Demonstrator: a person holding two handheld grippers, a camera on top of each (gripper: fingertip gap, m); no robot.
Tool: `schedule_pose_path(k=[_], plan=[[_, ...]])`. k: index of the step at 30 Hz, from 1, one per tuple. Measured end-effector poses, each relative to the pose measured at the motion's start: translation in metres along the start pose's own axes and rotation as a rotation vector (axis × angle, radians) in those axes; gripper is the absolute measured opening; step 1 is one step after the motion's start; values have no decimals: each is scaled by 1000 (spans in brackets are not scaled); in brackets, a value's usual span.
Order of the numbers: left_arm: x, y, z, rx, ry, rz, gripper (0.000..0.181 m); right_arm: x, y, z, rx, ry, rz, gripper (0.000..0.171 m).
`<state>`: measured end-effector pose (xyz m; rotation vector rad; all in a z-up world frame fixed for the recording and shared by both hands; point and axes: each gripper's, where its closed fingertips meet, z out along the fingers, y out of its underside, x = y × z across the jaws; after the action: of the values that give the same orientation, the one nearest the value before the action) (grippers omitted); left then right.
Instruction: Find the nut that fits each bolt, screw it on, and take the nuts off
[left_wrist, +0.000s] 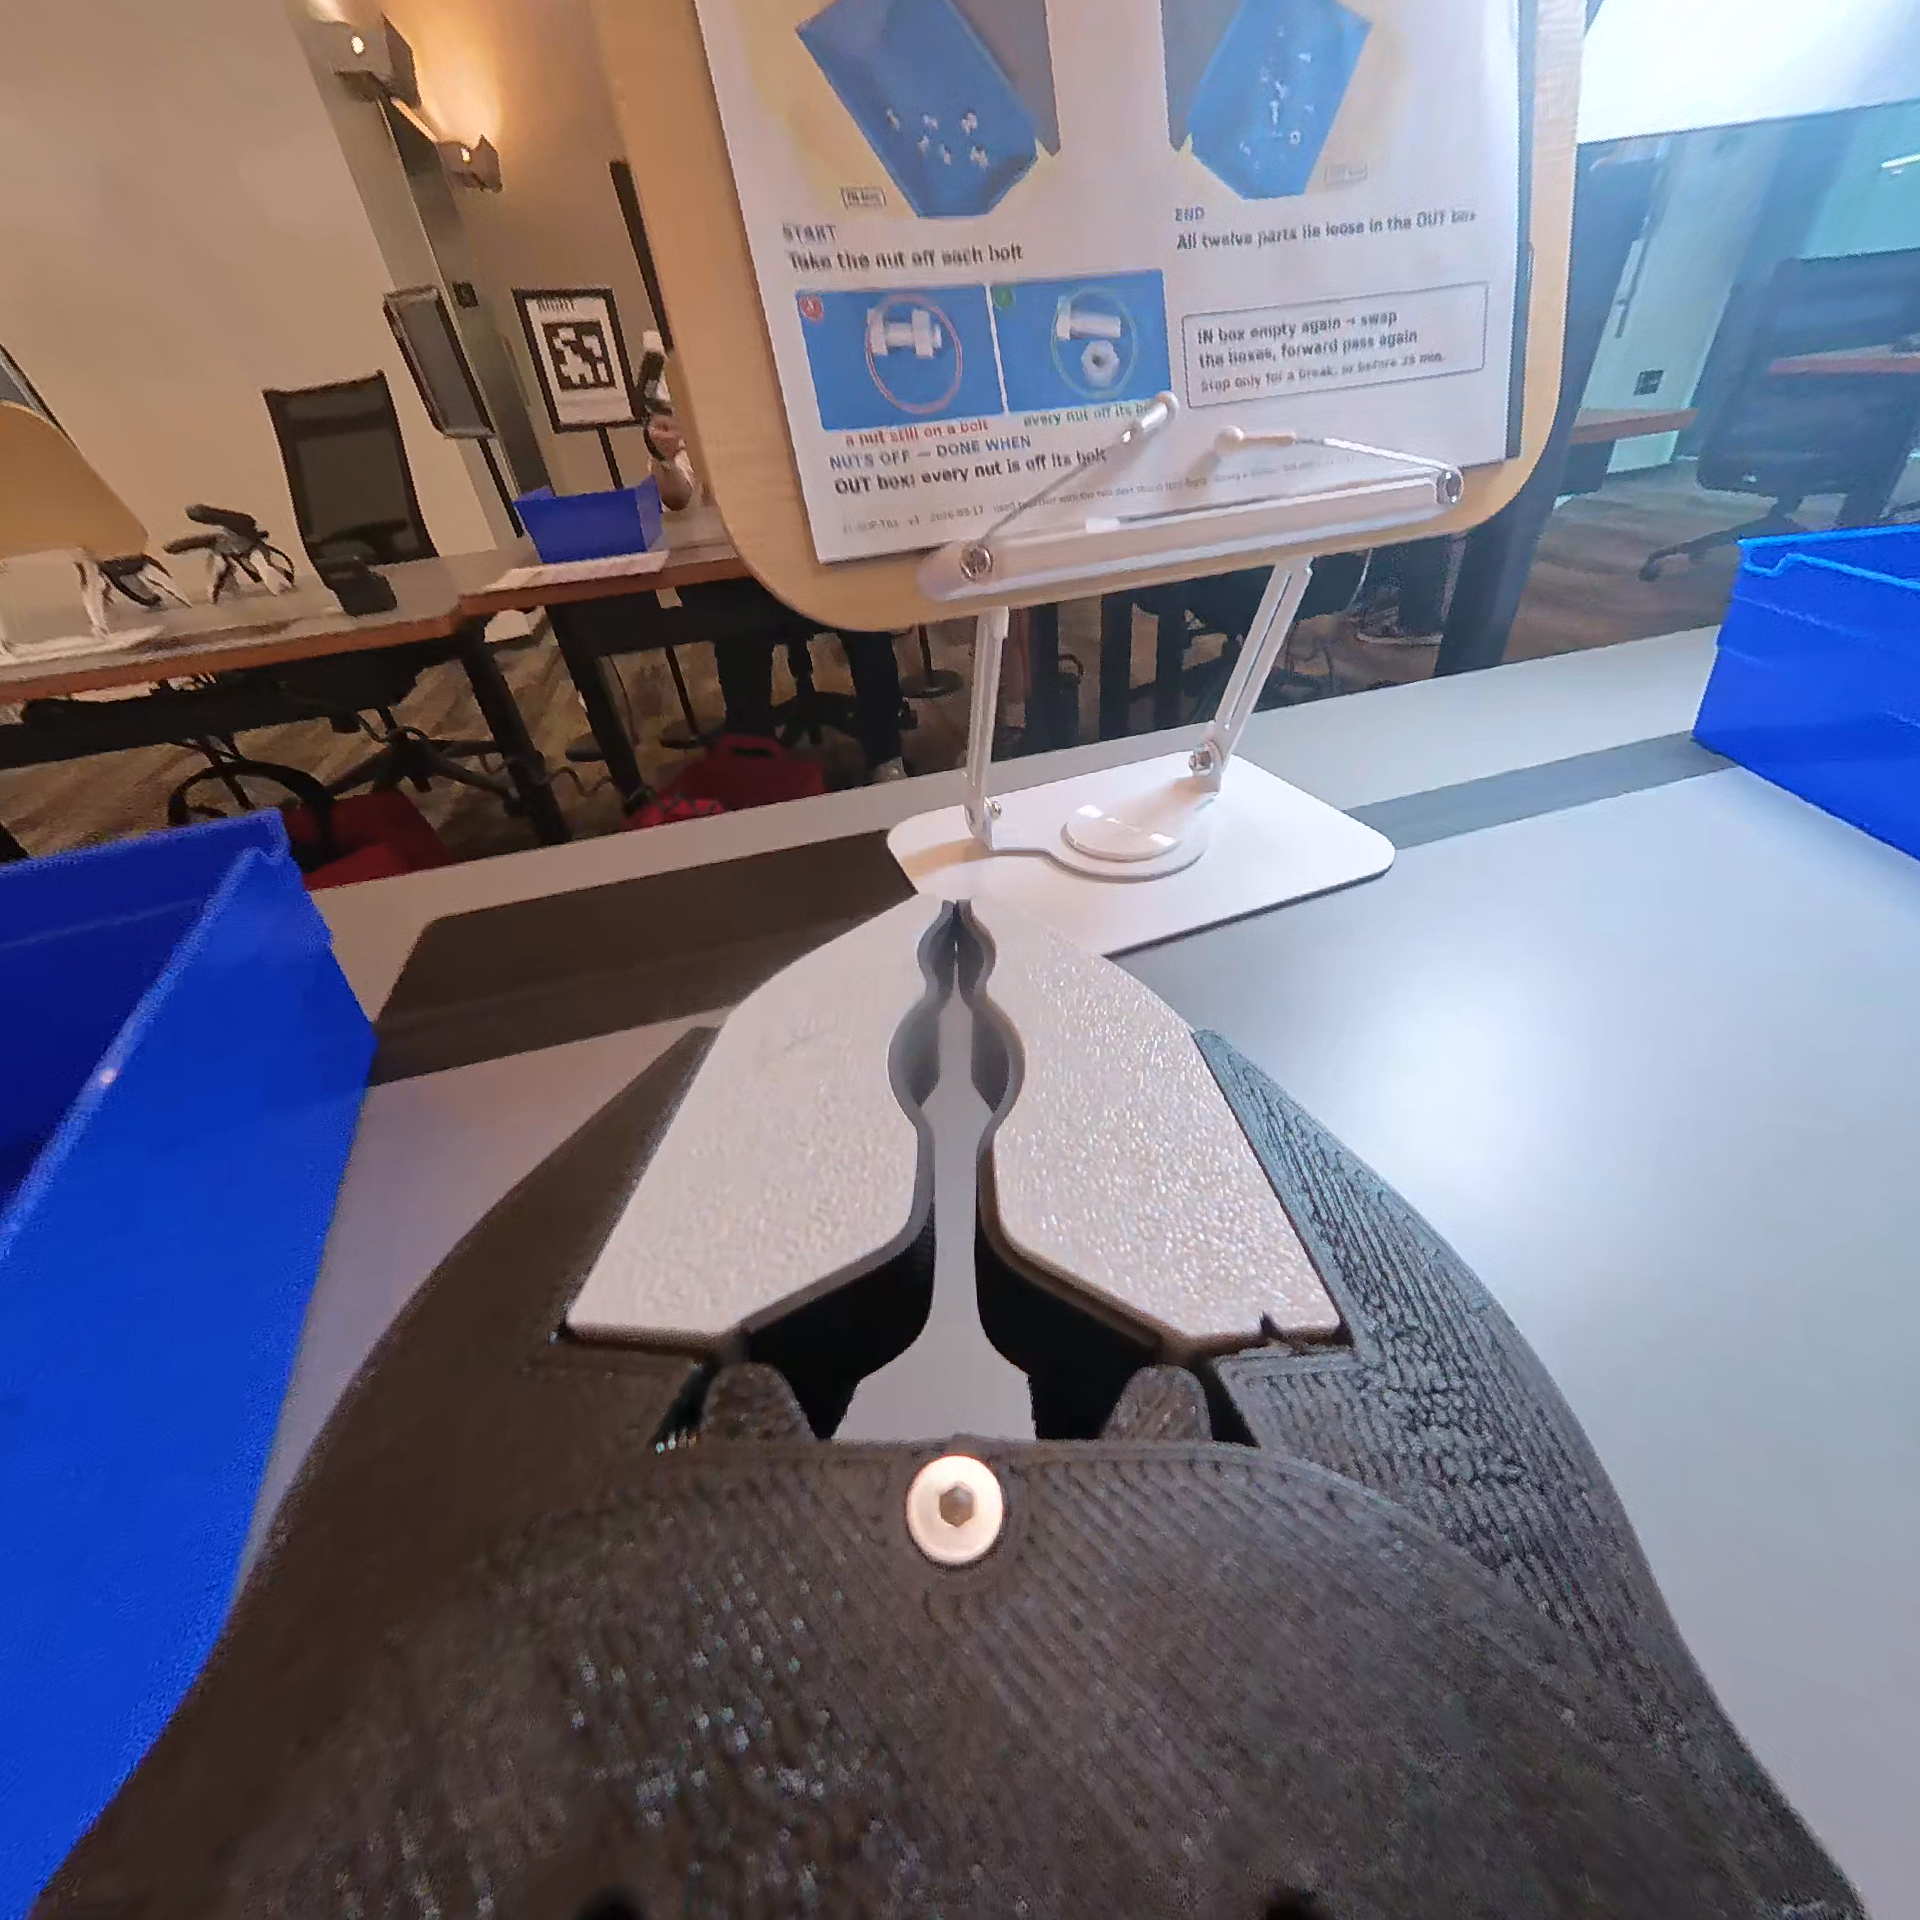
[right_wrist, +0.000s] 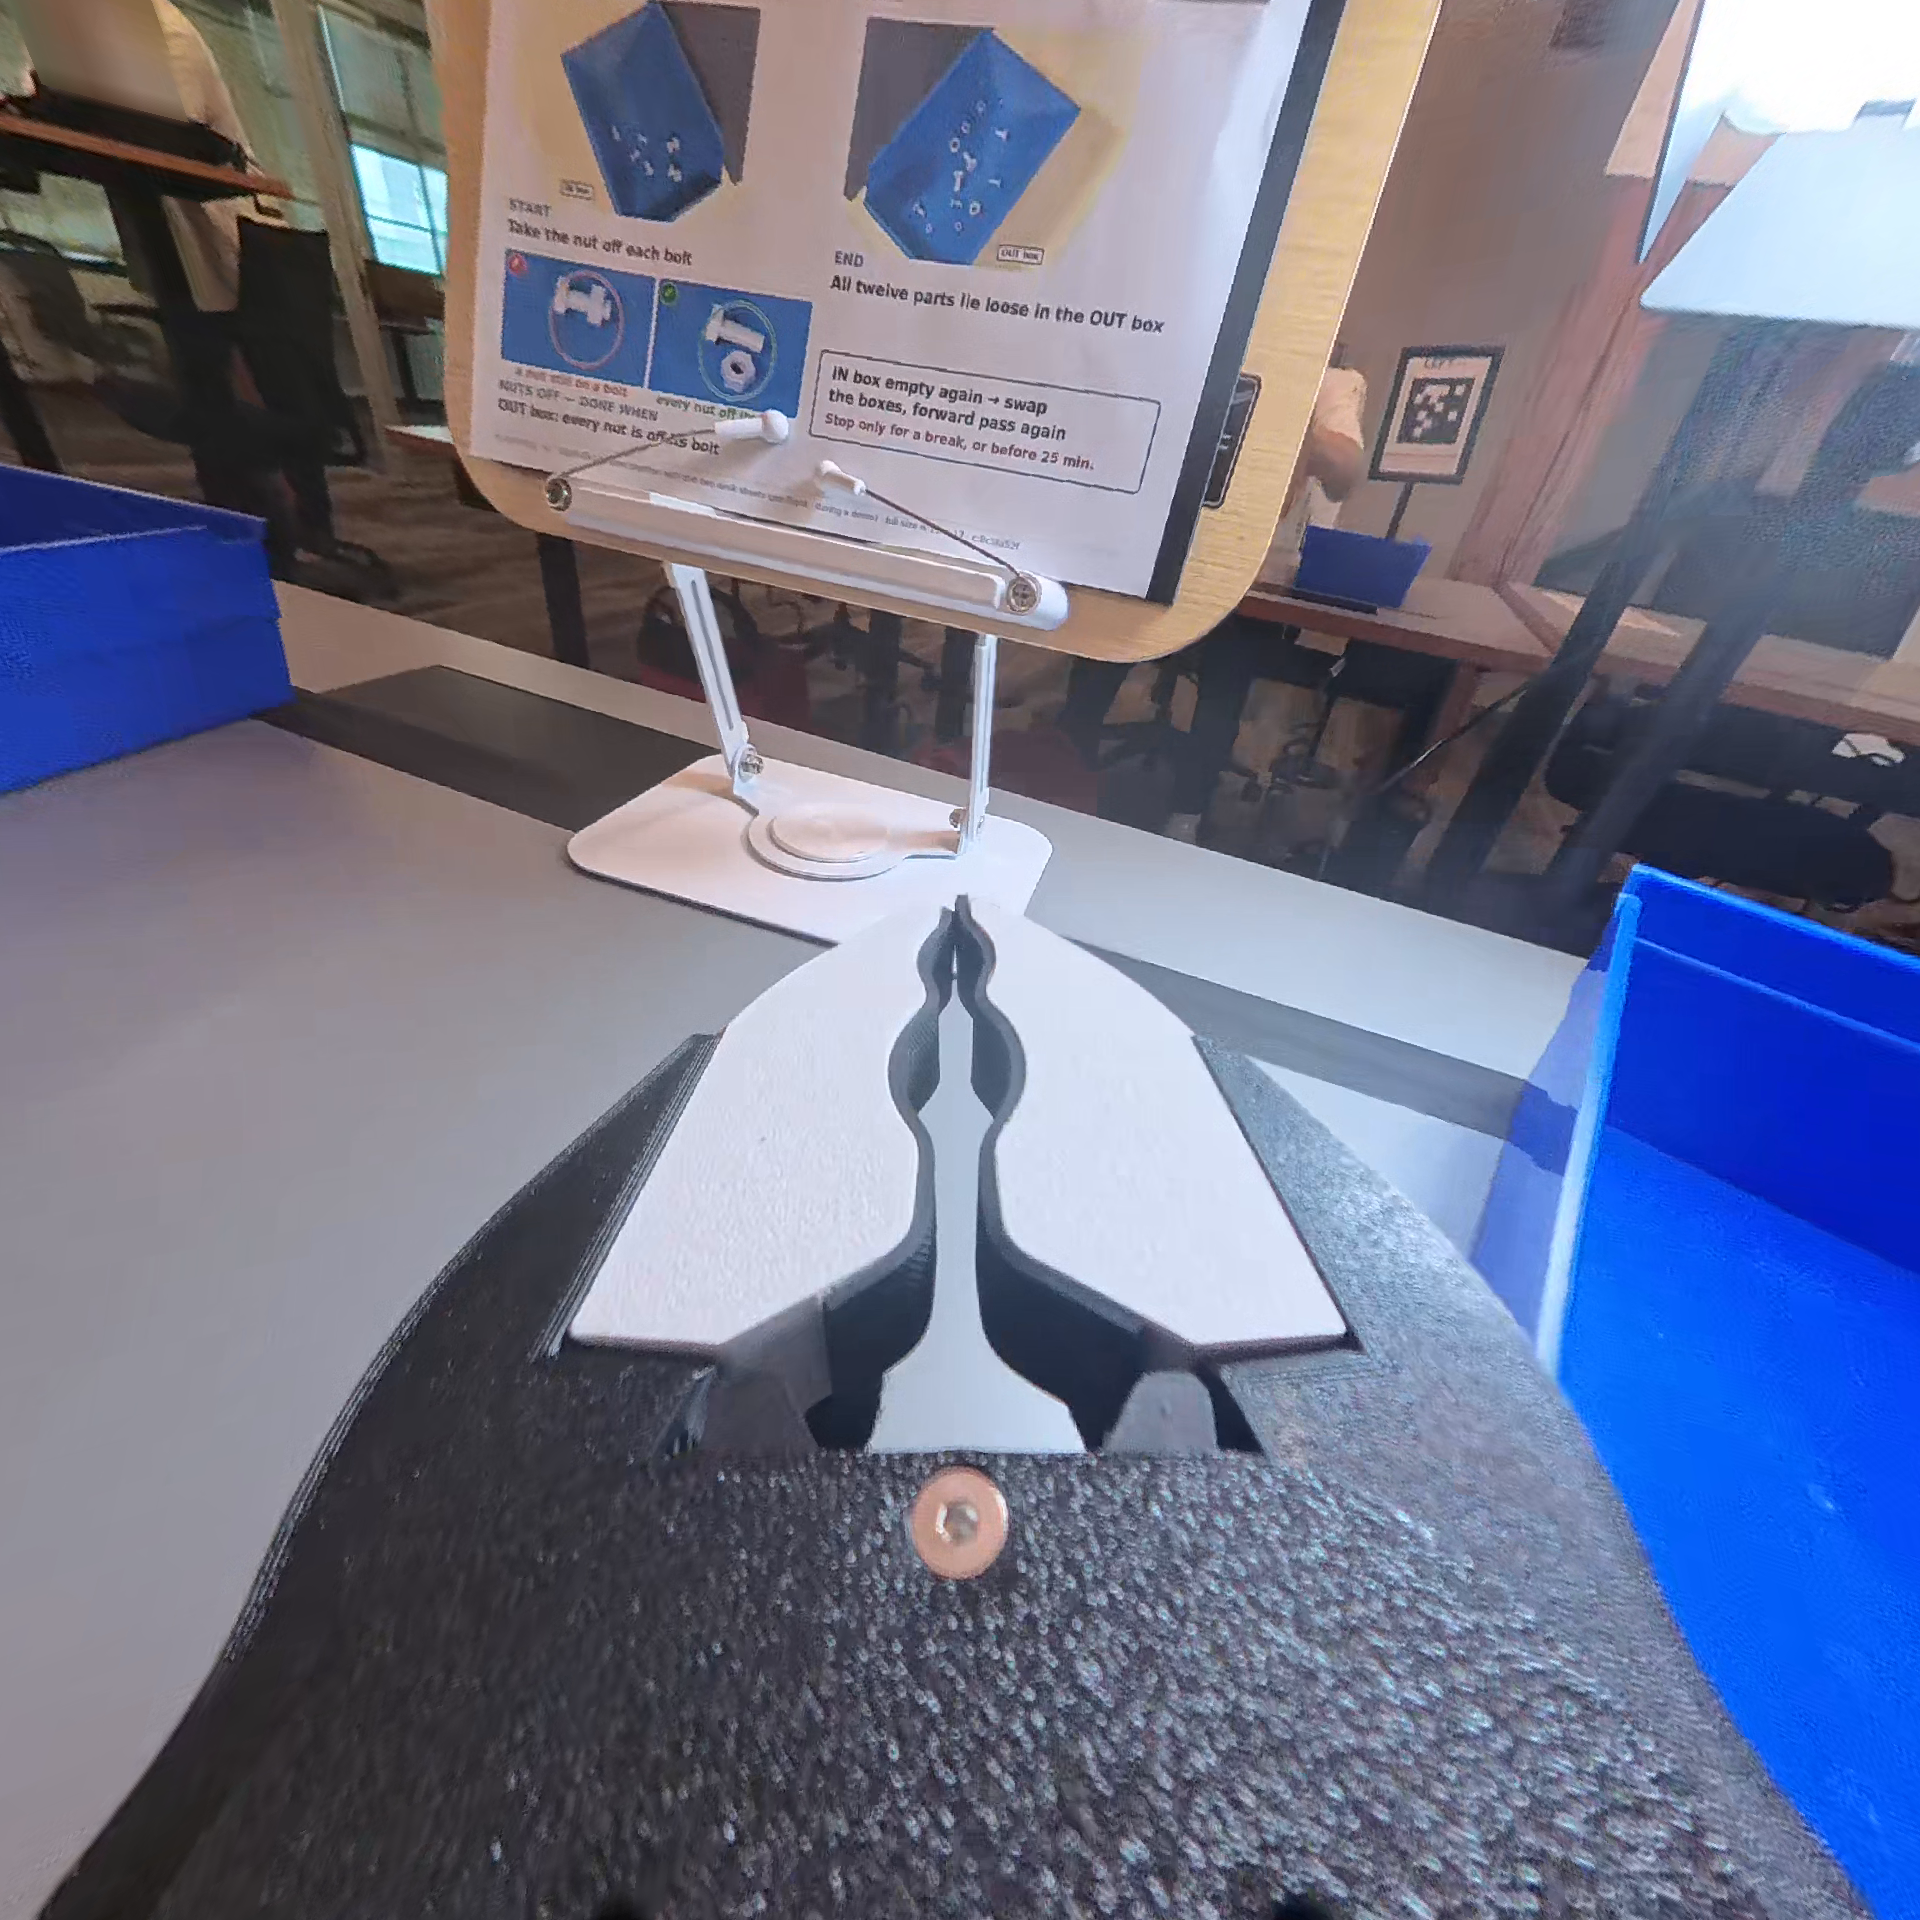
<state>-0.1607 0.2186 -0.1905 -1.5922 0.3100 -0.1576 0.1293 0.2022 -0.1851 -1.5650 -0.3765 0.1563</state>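
Currently your left gripper (left_wrist: 958, 914) and right gripper (right_wrist: 958, 914) are pressed together, empty, facing the document stand (left_wrist: 1143, 842).

Blue bins (left_wrist: 156, 1091), grey table (left_wrist: 1558, 1039), white-and-black left tool (left_wrist: 958, 914).

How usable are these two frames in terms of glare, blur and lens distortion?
Left wrist view: sharp claw, soft sheen on the grey table, blown-out top right corner, fisheye bends the stand. Right wrist view: smeared blue bin at the edge, window glare top right.
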Motion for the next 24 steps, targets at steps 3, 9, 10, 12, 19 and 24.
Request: schedule_pose_path(k=[3, 9, 10, 12, 19, 24], plan=[[-15, -18, -7, 45, -21, 9, 0, 2, -8, -3, 23, 10, -26, 0], [-90, -54, -44, 49, -133, 33, 0, 15, -18, -14, 21, 29, -73, 0], [-107, -52, -54, 13, -141, 24, 0, 18, -21, -20, 7, 19, -103, 0], [-140, -39, -81, -16, -145, 26, 0, 29, -22, -41, -22, 6, -171, 0], [-226, 109, -150, -630, -20, 309, 65, 103, 84, -124, -527, -106, -396, 66], [-246, 130, -155, -814, 46, 606, 77, 164, 135, -156, -816, -99, -595, 73]])
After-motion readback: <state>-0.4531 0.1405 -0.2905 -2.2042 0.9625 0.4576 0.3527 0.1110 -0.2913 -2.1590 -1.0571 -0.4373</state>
